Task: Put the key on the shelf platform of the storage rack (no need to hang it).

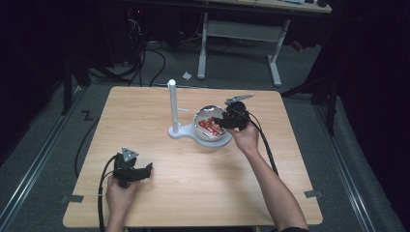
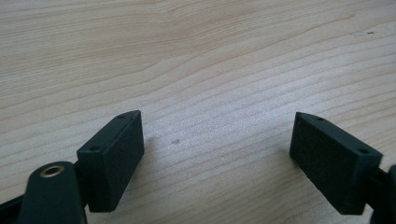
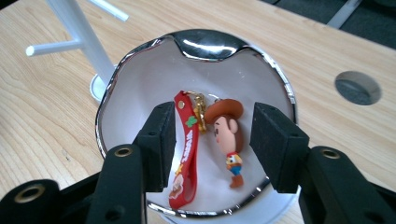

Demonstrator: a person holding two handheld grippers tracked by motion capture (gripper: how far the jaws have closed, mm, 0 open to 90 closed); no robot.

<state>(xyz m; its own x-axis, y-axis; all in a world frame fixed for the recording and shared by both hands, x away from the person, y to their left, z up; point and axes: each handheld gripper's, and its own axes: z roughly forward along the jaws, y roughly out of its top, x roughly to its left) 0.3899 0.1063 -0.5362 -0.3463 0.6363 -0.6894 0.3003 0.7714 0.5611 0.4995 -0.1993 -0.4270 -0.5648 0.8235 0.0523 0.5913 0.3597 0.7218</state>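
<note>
A white bowl with a chrome rim (image 3: 140, 84) (image 1: 202, 134) sits mid-table beside a white peg stand (image 1: 172, 108) (image 3: 79, 32). Inside the bowl lies a keychain: a cowboy figure (image 3: 228, 135) joined by a gold clasp to a red strap (image 3: 185, 154) (image 1: 209, 125). My right gripper (image 3: 212, 144) (image 1: 226, 121) hovers open over the bowl, its jaws on either side of the figure and strap, apart from them. My left gripper (image 2: 217, 154) (image 1: 138, 173) rests open over bare wood near the table's front left.
The wooden table (image 1: 193, 193) has a round cable hole (image 3: 357, 87) beyond the bowl. The stand's side pegs (image 3: 49, 46) stick out close to the bowl's rim. A desk frame (image 1: 241, 34) and cables (image 1: 150, 58) stand on the floor behind the table.
</note>
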